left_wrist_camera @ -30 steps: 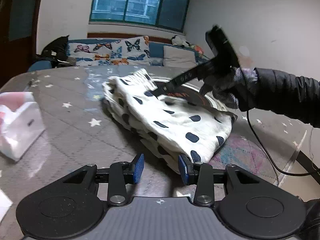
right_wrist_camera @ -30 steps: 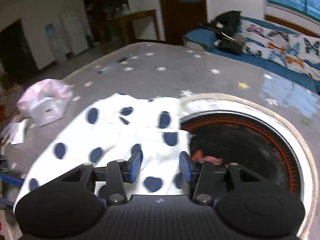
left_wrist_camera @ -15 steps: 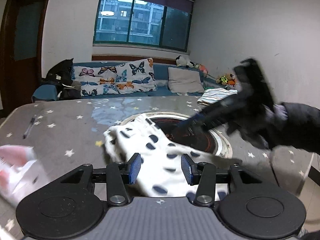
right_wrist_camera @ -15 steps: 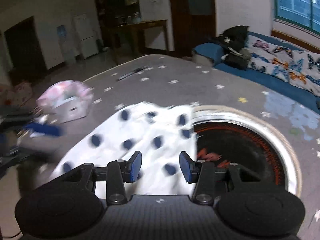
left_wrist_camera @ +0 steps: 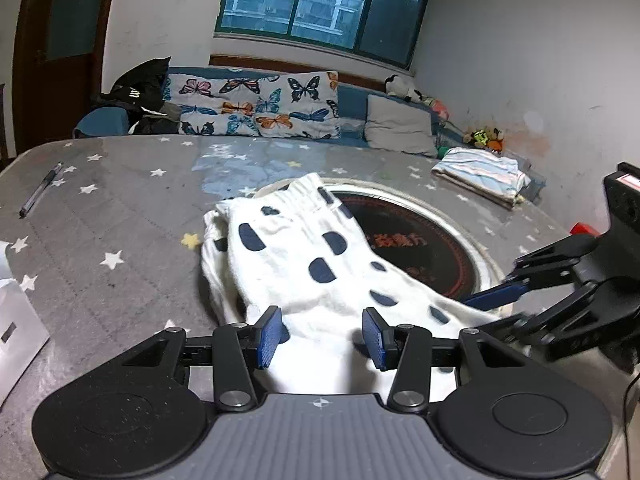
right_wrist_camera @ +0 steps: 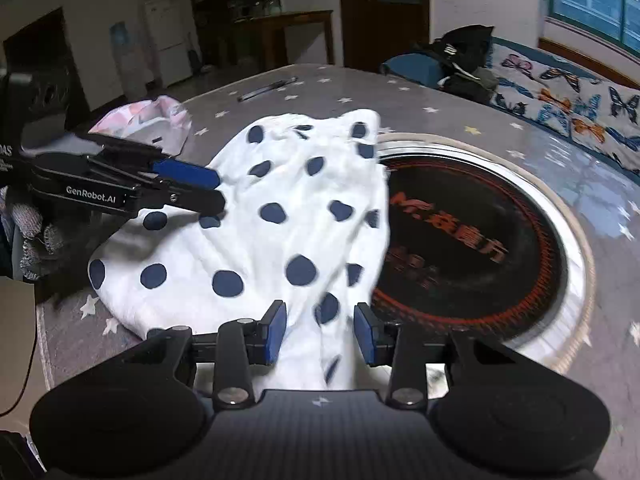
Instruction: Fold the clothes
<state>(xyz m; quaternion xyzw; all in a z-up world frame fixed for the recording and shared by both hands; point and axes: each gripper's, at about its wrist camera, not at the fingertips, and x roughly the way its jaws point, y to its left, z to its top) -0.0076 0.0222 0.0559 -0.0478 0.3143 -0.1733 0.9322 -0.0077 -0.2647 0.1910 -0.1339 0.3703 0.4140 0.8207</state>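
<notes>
The spotted garment (left_wrist_camera: 304, 264) is laid lengthwise on the desk (left_wrist_camera: 120, 248), its near end between the parted pads of the left tool (left_wrist_camera: 320, 338) and of the closing right tool (right_wrist_camera: 320, 334), neither seen clamped

You see soft white cloth garment (left_wrist_camera: 304, 264), navy spots, slightly fuzzy knit, ribbed waistband. Your table cover (left_wrist_camera: 120, 216): smooth grey sheet with printed stars, glossy, mirrors window light. Round inset hob (right_wrist_camera: 472, 240): shiny black glass, bright metal rim. Your left gripper (left_wrist_camera: 320, 336) and right gripper (right_wrist_camera: 320, 332): matt black plastic, blue ridged rubbery pads (left_wrist_camera: 268, 336), bare metal screw heads. Your glove (right_wrist_camera: 32, 232): coarse grey knit.
</notes>
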